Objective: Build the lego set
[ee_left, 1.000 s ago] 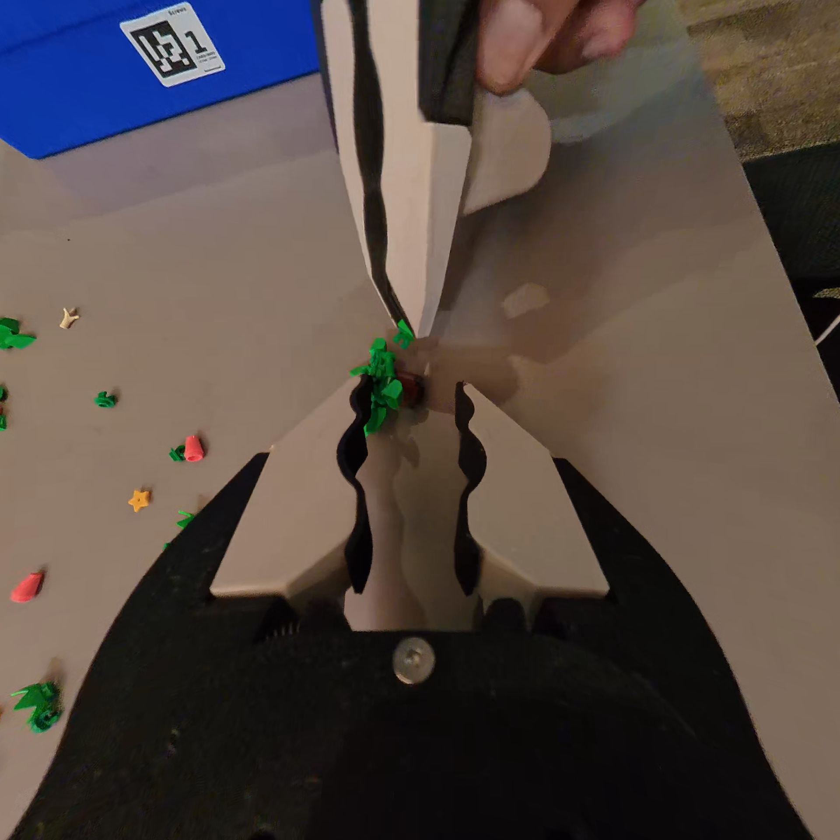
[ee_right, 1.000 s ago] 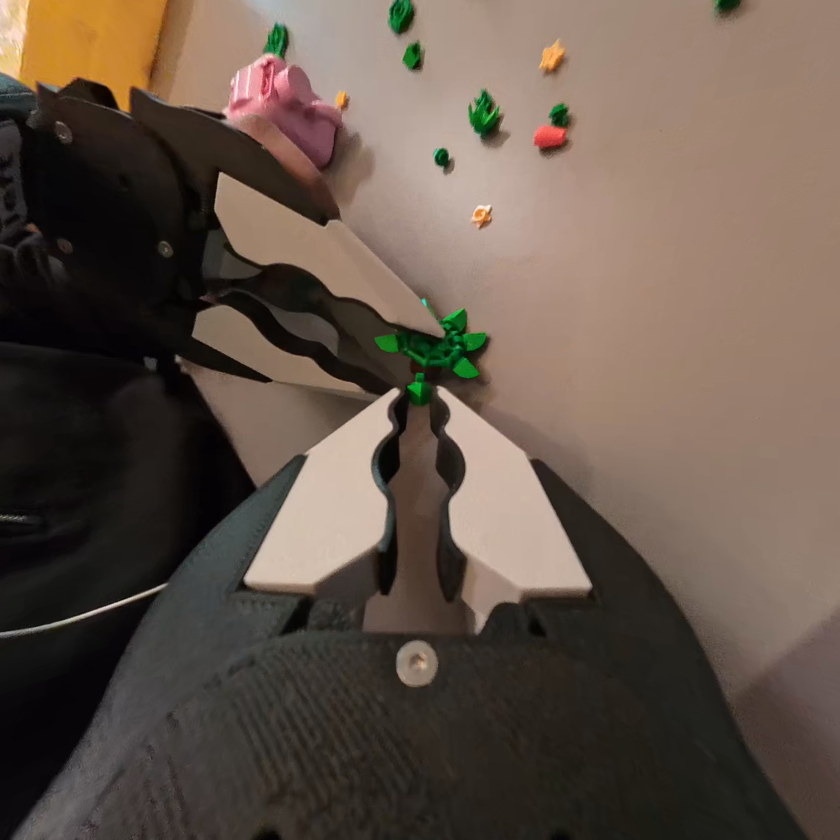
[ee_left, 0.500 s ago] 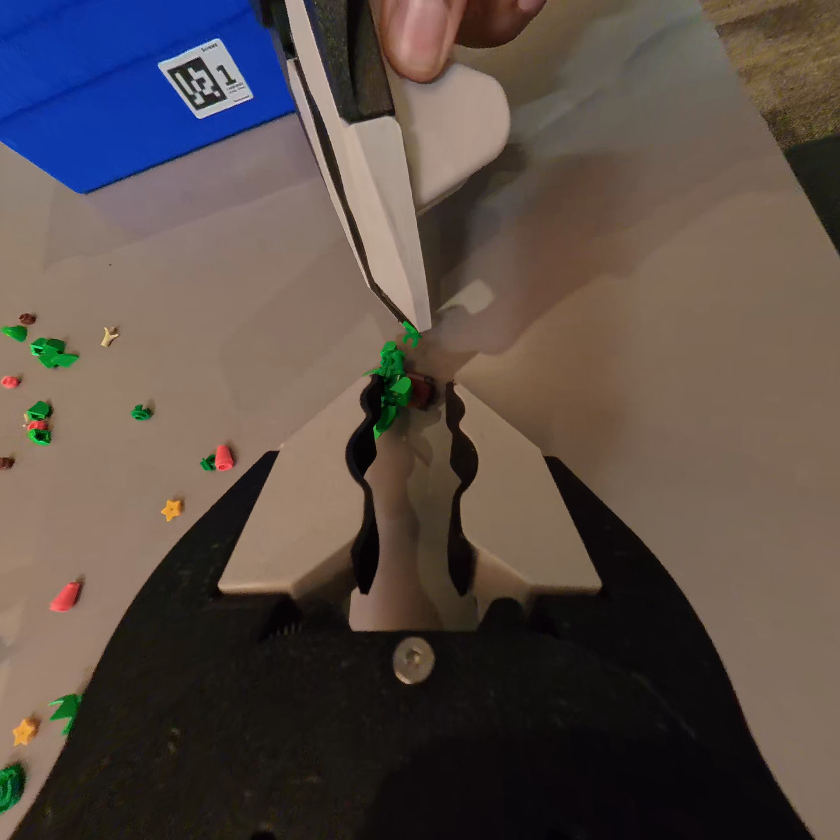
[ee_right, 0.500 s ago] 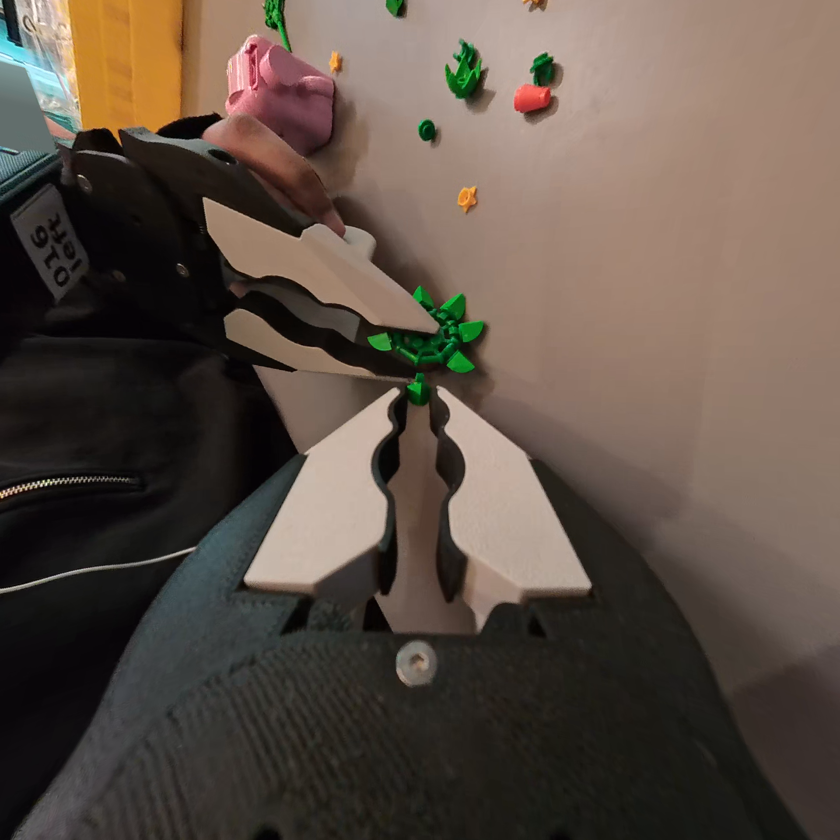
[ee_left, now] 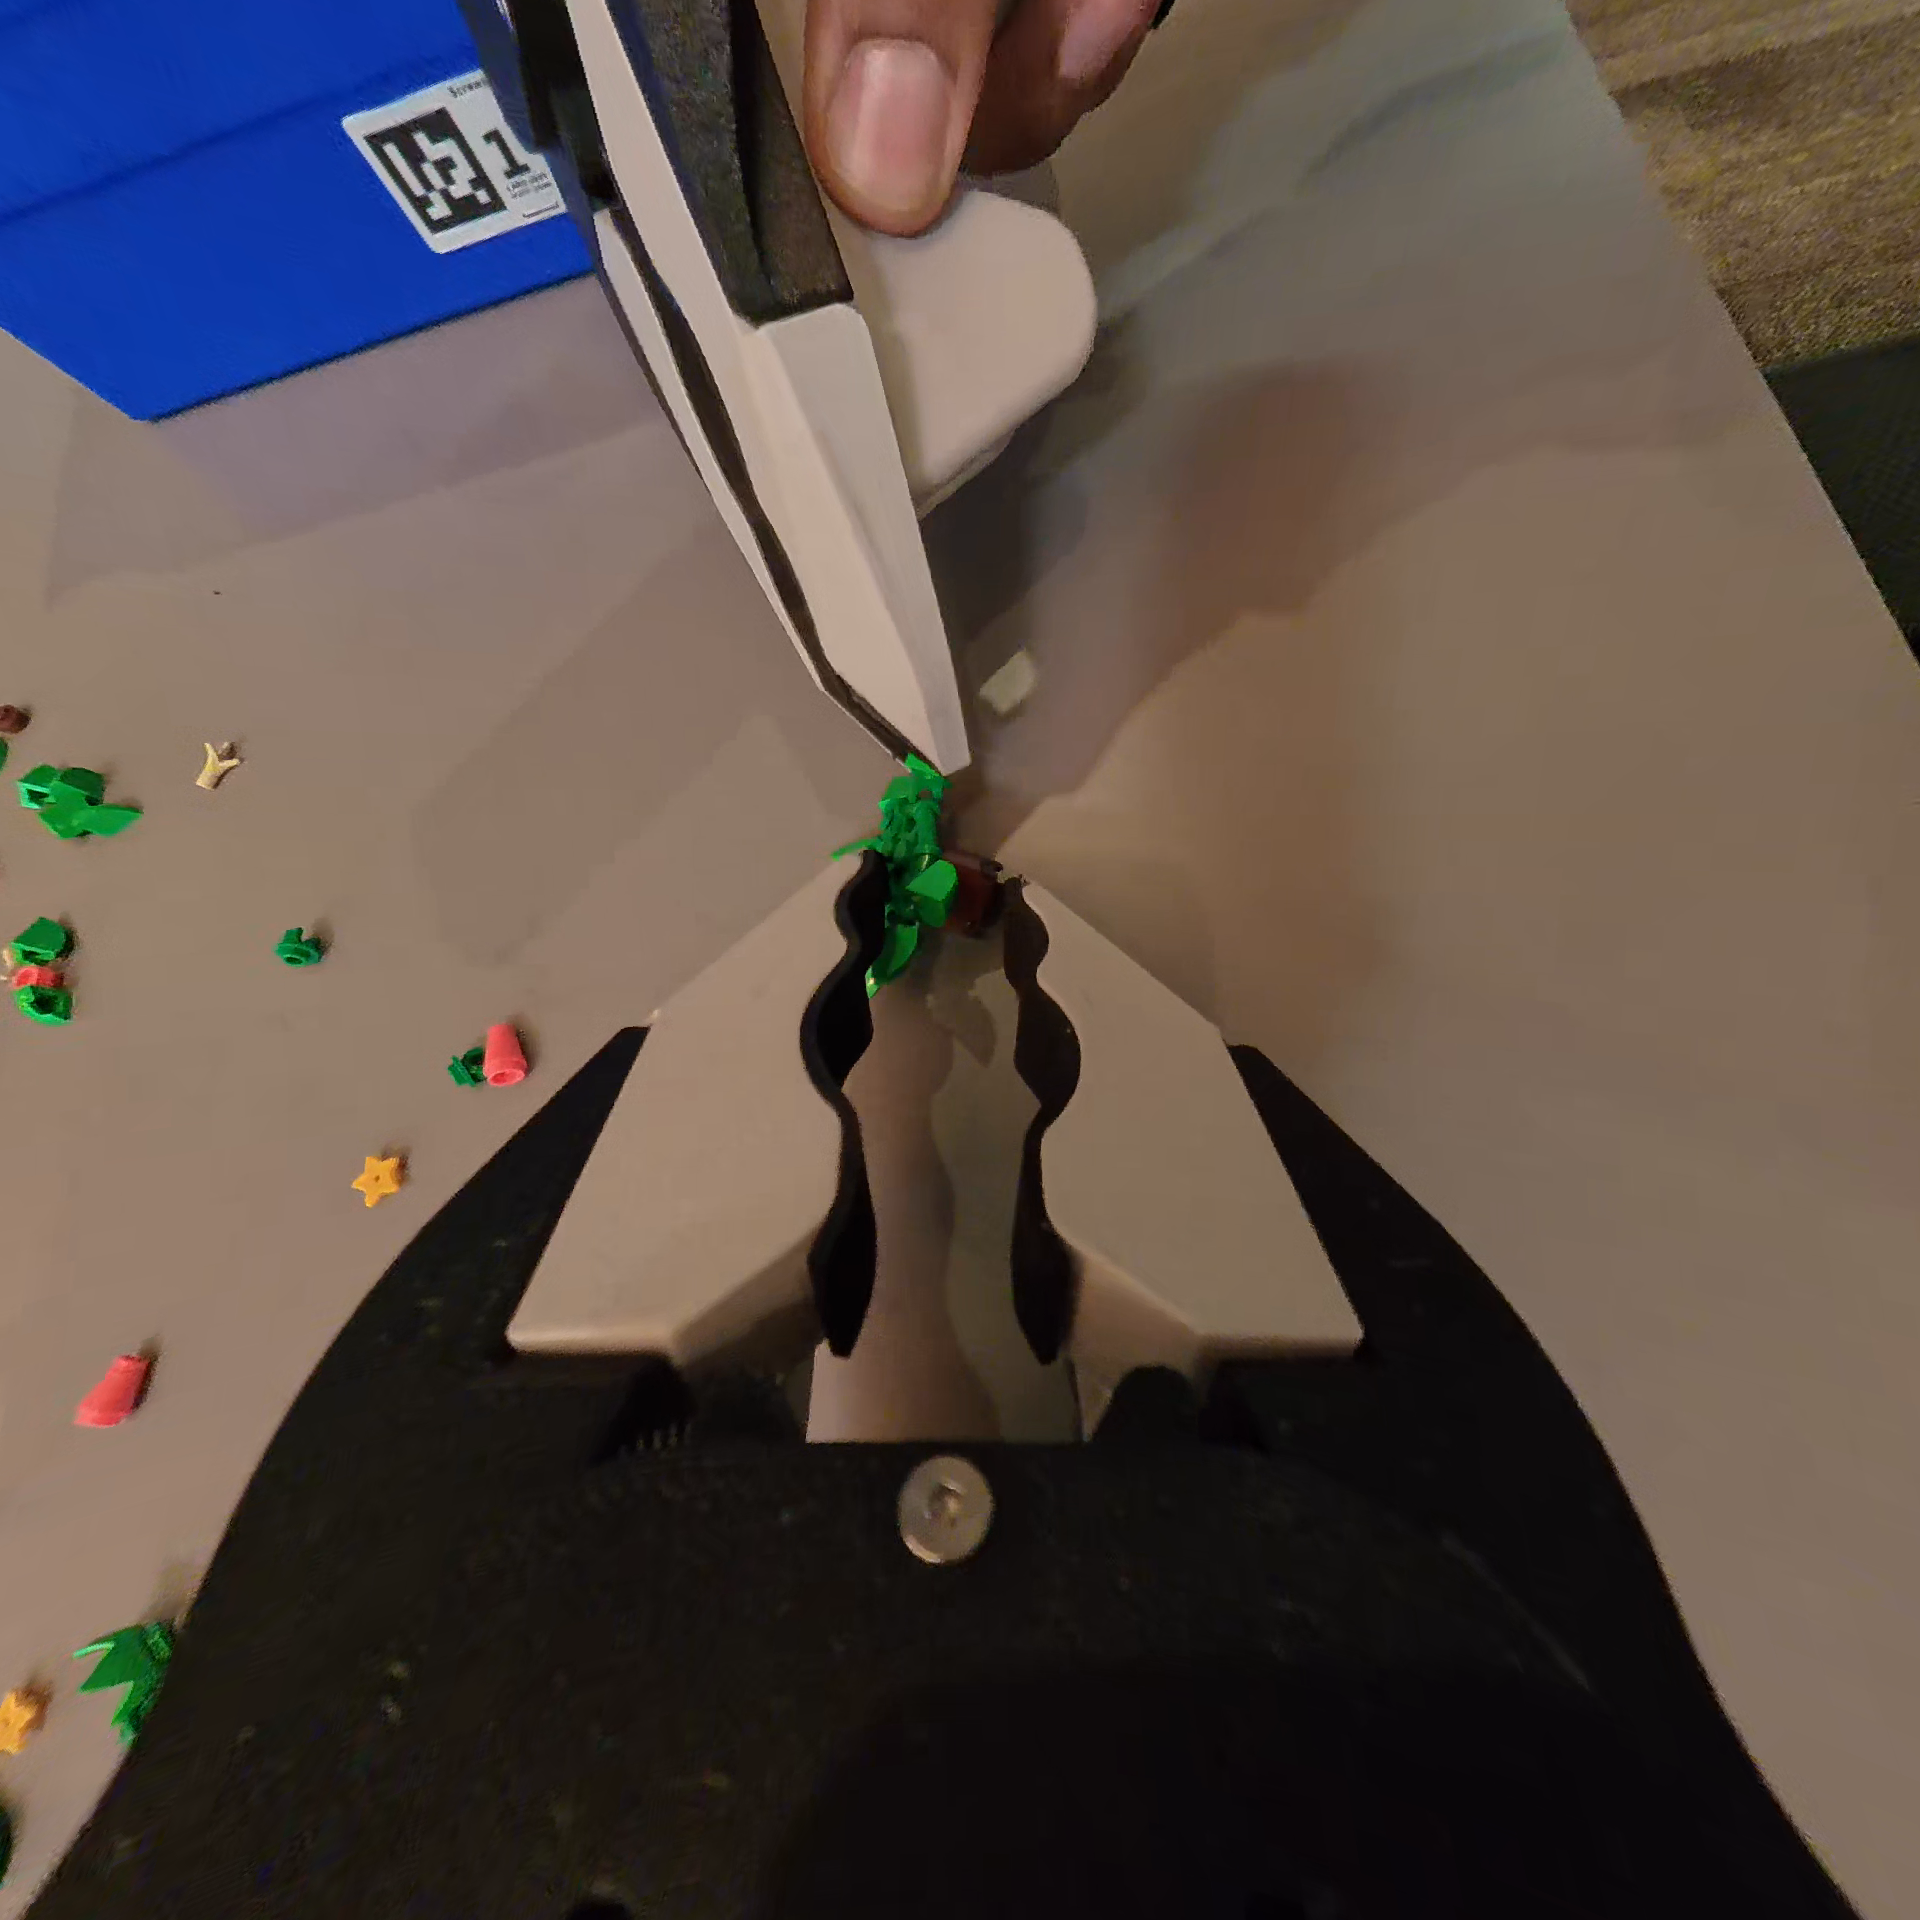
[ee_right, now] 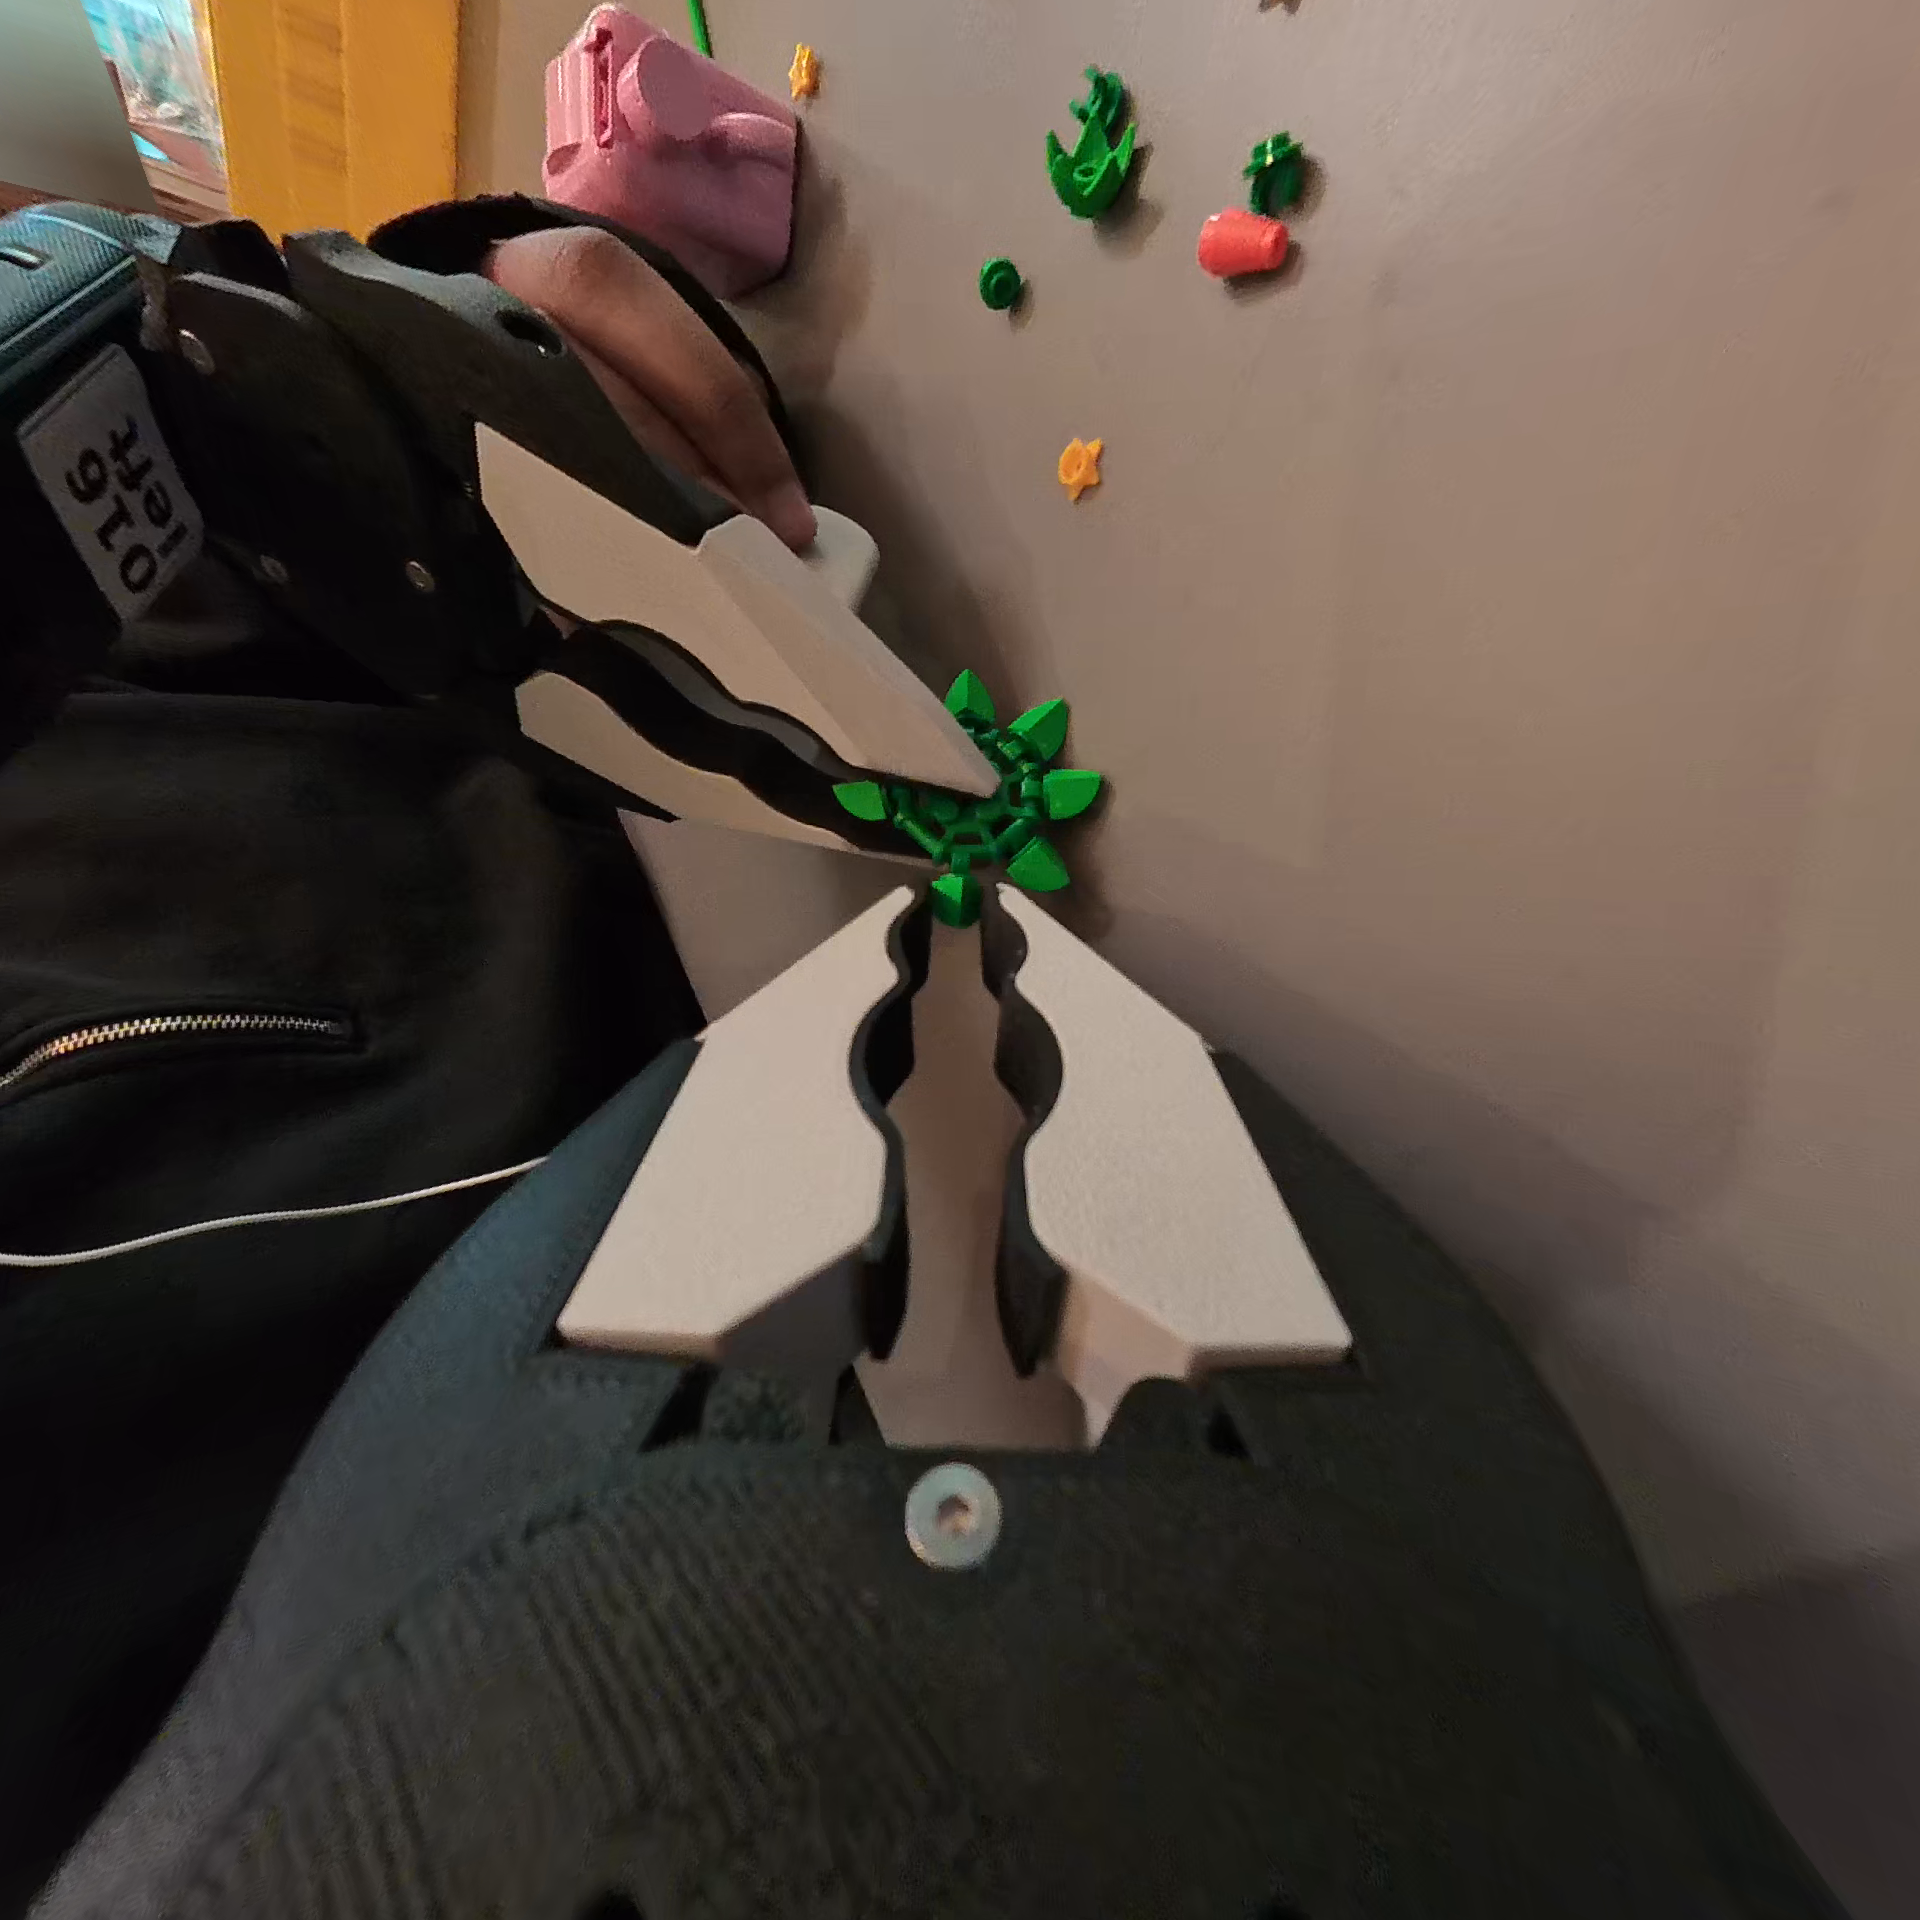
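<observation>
Right wrist view, one green leaf wheel (ee_right: pixel 987 805), two grippers' jaws pinching it

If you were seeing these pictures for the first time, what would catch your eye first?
The bright green leaf rosette at the centre, where both claws meet: the left claw grips it from the left and the right claw pinches one leaf tip from below. Next, the pink piece at the top of the right wrist view, and the blue box at the top left of the left wrist view.
</observation>
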